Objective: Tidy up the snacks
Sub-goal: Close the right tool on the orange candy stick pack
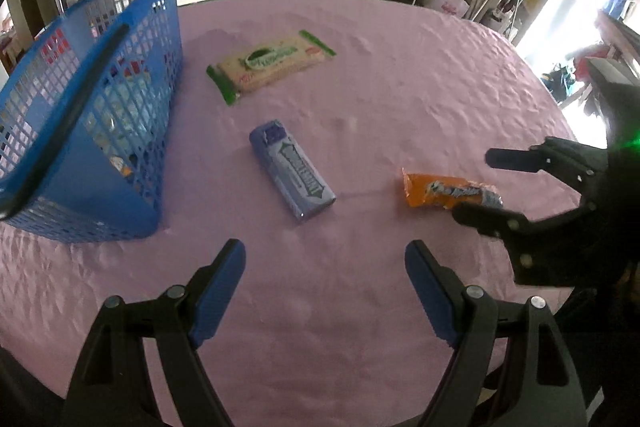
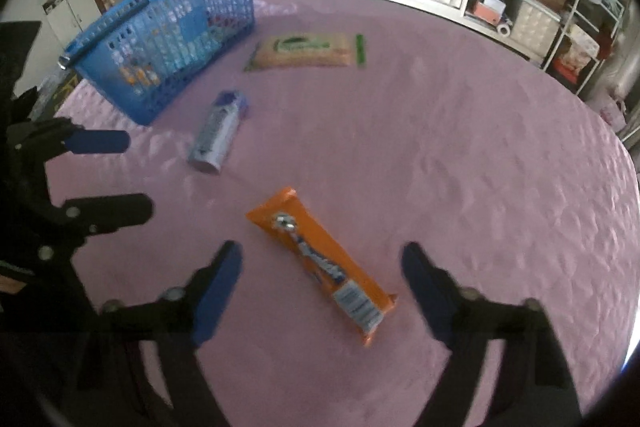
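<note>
My right gripper (image 2: 322,285) has its fingers spread with nothing pinched. The orange snack bar (image 2: 322,261) lies on the table right between and just ahead of them, not touched. Its long axis runs diagonal, from far-left to near-right, so the jaws don't square up across it yet; I judge a small wrist turn is needed before closing.

My left gripper (image 1: 325,279) is also spread and empty, over bare pink tablecloth (image 1: 400,87). The blue pack (image 1: 292,171) lies just ahead of it, long axis from far-left to near-right, well clear of the fingers.

The right hand is clearly nearer the orange bar, the left nearer the blue pack.

Further out: a beige packet with green ends (image 1: 272,65) lies far-centre, near the blue basket (image 1: 132,99) at far-left.

Count: three loose items on the table (one orange bar, one blue pack, one beige packet) and one basket, with some items already inside; I can't tell how many through the mesh.
</note>
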